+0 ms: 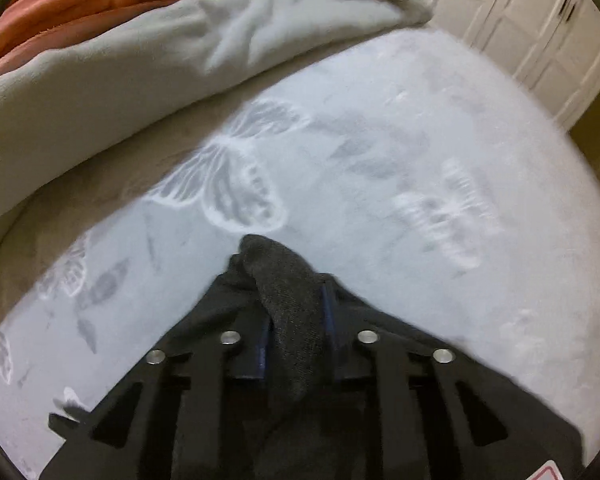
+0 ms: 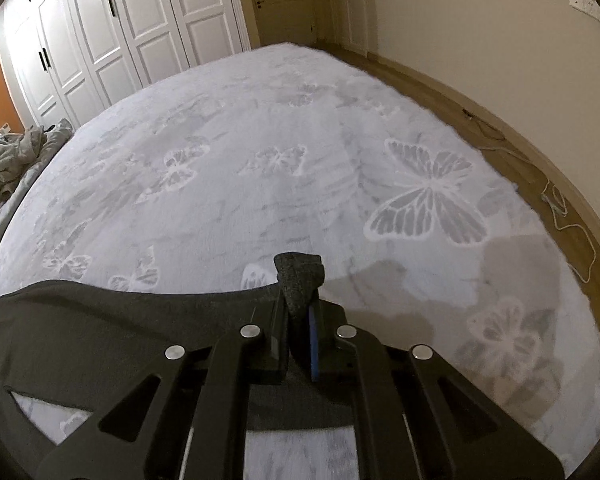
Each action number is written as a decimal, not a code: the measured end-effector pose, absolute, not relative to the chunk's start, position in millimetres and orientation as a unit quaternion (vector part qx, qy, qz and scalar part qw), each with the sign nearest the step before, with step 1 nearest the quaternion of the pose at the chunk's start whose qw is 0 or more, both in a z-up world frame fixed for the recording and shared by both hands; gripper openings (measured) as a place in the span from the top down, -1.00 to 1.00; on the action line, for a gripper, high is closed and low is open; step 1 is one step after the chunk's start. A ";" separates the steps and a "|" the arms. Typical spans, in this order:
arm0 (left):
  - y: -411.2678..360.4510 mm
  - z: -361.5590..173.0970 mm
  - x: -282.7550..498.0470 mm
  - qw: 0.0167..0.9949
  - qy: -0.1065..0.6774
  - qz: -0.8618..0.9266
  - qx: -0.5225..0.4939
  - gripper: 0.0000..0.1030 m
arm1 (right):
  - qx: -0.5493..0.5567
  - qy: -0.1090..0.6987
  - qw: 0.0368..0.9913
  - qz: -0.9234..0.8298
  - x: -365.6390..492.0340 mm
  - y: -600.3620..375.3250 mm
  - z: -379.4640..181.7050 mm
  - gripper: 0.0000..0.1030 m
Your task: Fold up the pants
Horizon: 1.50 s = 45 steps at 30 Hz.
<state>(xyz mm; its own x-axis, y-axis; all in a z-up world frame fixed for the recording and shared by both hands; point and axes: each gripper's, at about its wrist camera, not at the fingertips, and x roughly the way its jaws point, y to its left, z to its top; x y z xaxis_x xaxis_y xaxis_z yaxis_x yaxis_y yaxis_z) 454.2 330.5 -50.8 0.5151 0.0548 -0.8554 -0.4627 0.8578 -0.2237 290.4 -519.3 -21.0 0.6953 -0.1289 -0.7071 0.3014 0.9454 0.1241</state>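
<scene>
The pants (image 2: 100, 328) are dark grey and lie on a bed (image 2: 260, 184) with a pale cover that has white butterflies on it. In the right wrist view they spread flat along the near edge of the bed, running off toward its left side. The right gripper (image 2: 300, 308) has its jaws clamped on a bunched bit of the pants, and a small hump of cloth pokes up past the tips. A blue pad (image 2: 313, 344) shows on the inner side of one jaw. In the left wrist view, the left gripper (image 1: 292, 304) also has its jaws squeezed on a fold of the pants (image 1: 288, 308), with a lump of cloth sticking out in front. That picture is blurry. Behind the left gripper, a grey blanket (image 1: 140, 64) is piled along the far edge of the bed, and an orange blanket (image 1: 80, 4) lies on top of it by the far left corner. White closet doors (image 2: 120, 32) stand past the far side of the bed. A thin cord (image 2: 568, 216) lies on the wood floor by the right edge.
</scene>
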 end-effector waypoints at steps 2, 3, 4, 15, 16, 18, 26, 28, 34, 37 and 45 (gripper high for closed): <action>334.3 -24.5 439.3 0.862 0.437 0.132 -0.220 0.75 | 0.106 0.356 0.922 -0.112 277.7 -514.1 -3.3 0.89; 337.3 -10.6 427.8 0.869 0.426 0.116 -0.223 0.77 | 0.104 0.349 0.925 -0.107 271.3 -512.7 3.9 0.89; 341.4 4.6 411.8 0.876 0.414 0.102 -0.225 0.78 | 0.102 0.337 0.931 -0.099 260.2 -509.9 16.6 0.89; 343.9 29.8 196.8 0.896 0.406 0.075 -0.160 0.73 | 0.052 0.338 0.936 -0.083 130.3 -502.4 27.3 0.88; 342.9 19.9 182.6 0.890 0.418 0.074 -0.169 0.66 | 0.053 0.345 0.933 -0.086 122.5 -503.0 20.1 0.87; 341.9 6.0 168.4 0.882 0.426 0.078 -0.188 0.36 | 0.058 0.364 0.924 -0.097 109.8 -503.6 5.1 0.71; 348.0 3.5 129.2 0.838 0.397 0.087 -0.363 -0.30 | 0.153 0.301 0.934 -0.114 51.5 -475.5 26.1 -0.26; 342.6 -0.6 133.9 0.827 0.403 0.086 -0.382 -0.31 | 0.172 0.288 0.939 -0.075 46.0 -450.3 36.9 -0.26; 342.4 -36.2 161.8 0.784 0.427 0.042 -0.449 -0.21 | 0.146 0.308 0.940 -0.018 47.7 -391.3 31.6 -0.55; 358.0 -39.5 162.9 0.782 0.424 0.035 -0.456 1.00 | 0.145 0.327 0.933 -0.042 50.8 -395.4 24.3 -0.55; 376.0 2.8 135.0 0.833 0.364 0.006 -0.416 1.00 | 0.286 0.332 0.895 -0.088 62.0 -460.3 0.5 -0.55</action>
<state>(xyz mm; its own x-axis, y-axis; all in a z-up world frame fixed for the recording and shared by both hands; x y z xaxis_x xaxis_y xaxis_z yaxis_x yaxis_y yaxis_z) 135.0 376.0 2.8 0.7348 -0.2933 -0.6116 -0.3125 0.6540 -0.6890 62.0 -460.3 0.5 0.7644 0.0326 -0.6440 0.3468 0.8212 0.4532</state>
